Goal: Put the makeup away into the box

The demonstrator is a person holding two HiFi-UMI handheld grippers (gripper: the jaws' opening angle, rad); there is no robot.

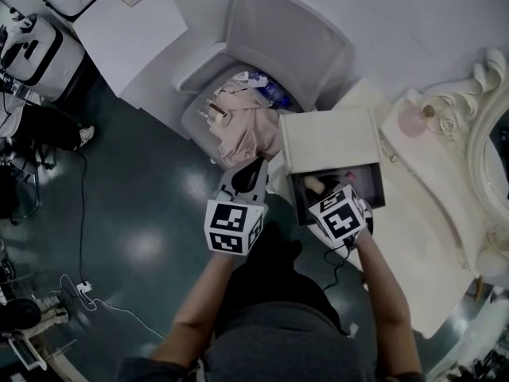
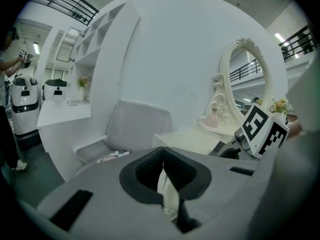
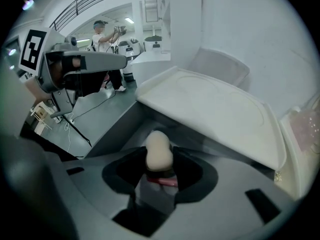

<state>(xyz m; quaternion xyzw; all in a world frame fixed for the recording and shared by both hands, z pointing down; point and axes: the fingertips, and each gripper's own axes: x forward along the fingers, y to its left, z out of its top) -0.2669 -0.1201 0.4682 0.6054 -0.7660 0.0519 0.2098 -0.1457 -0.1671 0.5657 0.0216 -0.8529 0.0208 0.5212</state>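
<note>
The cream box stands on the vanity's near corner with its lid swung back and its dark inside showing. My right gripper points steeply down into it, shut on a beige egg-shaped makeup sponge whose tip sticks out past the fingers. Something pink lies in the box below the sponge. My left gripper hangs just left of the box, apart from it, jaws shut together with nothing in them. In the left gripper view, the box lid lies ahead, with the right gripper's marker cube on the right.
A grey chair behind the box holds a pink cloth and small items. The cream vanity carries an ornate mirror and a pink bottle. White desk, machines and floor cables stand left.
</note>
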